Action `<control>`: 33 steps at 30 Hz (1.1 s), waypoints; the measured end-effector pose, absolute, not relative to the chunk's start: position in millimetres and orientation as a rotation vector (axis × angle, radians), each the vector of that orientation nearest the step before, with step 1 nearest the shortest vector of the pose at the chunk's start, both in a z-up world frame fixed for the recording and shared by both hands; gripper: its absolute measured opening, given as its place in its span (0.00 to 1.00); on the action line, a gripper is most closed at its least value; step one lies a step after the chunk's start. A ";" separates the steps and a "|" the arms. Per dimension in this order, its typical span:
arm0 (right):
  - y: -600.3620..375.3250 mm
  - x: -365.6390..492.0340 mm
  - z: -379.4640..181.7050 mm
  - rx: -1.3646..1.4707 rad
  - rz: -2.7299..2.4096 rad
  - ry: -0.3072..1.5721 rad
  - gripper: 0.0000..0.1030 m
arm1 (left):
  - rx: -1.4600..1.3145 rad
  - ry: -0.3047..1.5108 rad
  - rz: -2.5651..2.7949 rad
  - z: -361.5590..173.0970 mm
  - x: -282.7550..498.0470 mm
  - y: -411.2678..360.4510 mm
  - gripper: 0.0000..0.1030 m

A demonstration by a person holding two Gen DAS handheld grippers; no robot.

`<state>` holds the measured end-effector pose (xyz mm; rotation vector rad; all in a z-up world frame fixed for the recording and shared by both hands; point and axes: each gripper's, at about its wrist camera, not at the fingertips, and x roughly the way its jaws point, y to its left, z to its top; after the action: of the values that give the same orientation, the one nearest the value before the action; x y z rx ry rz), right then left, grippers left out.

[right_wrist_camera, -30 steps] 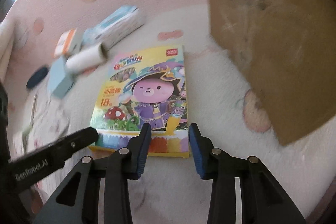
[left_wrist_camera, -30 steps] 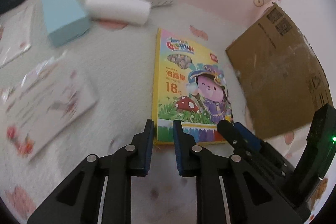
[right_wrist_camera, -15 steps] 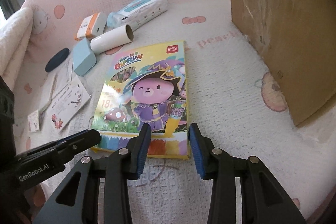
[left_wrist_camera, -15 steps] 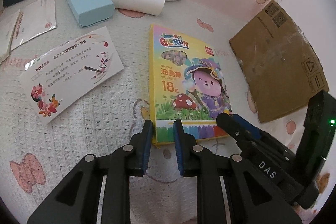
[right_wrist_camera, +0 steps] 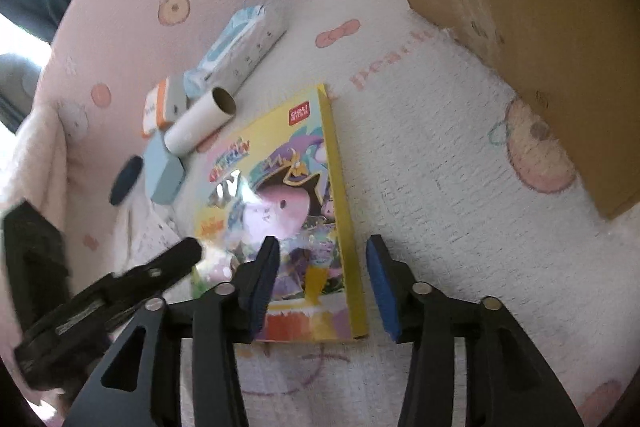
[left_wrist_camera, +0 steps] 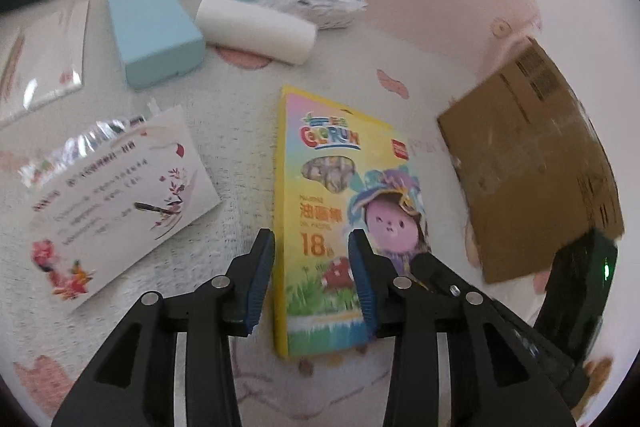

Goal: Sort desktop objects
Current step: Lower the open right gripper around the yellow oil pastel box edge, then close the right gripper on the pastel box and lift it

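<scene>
Crayon box (left_wrist_camera: 340, 211): lay flat on the pink-and-white blanket (left_wrist_camera: 248, 131), between the card and the cardboard box.
Left gripper (left_wrist_camera: 312, 279): fingers spread wide over the box's left part, holding nothing.
Right gripper (right_wrist_camera: 322, 287): fingers spread wide over the box's near right edge, holding nothing.
Cardboard box (left_wrist_camera: 532, 179): right of the crayon box, apart.
Printed card (left_wrist_camera: 116, 203): left, apart.
Paper roll (left_wrist_camera: 256, 29): beyond, beside a blue box (left_wrist_camera: 154, 27).
</scene>
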<state>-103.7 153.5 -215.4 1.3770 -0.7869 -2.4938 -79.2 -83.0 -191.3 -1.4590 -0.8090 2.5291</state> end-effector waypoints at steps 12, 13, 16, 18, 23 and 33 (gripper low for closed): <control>146.9 -128.8 -215.4 1.433 -2.402 -0.765 0.58 | -1.486 -1.018 2.421 -202.2 -93.1 -90.1 0.54; 145.9 -131.9 -215.1 1.447 -2.391 -0.745 0.58 | -1.487 -1.052 2.412 -202.8 -95.7 -90.9 0.54; 142.8 -139.3 -213.9 1.479 -2.380 -0.691 0.58 | -1.494 -1.020 2.421 -202.1 -103.1 -88.6 0.54; 142.0 -141.3 -214.3 1.475 -2.399 -0.694 0.58 | -1.494 -0.959 2.439 -200.7 -105.3 -84.2 0.54; 139.4 -139.3 -215.1 1.456 -2.451 -0.702 0.56 | -1.491 -0.995 2.445 -201.1 -99.5 -86.6 0.51; 138.7 -138.0 -207.2 1.526 -2.391 -0.685 0.42 | -1.499 -0.902 2.564 -185.6 -83.4 -82.4 0.46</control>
<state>-138.0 138.7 -207.2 1.5260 -0.6848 -2.3910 -83.4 -82.4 -185.6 -1.4985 -0.9016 2.5642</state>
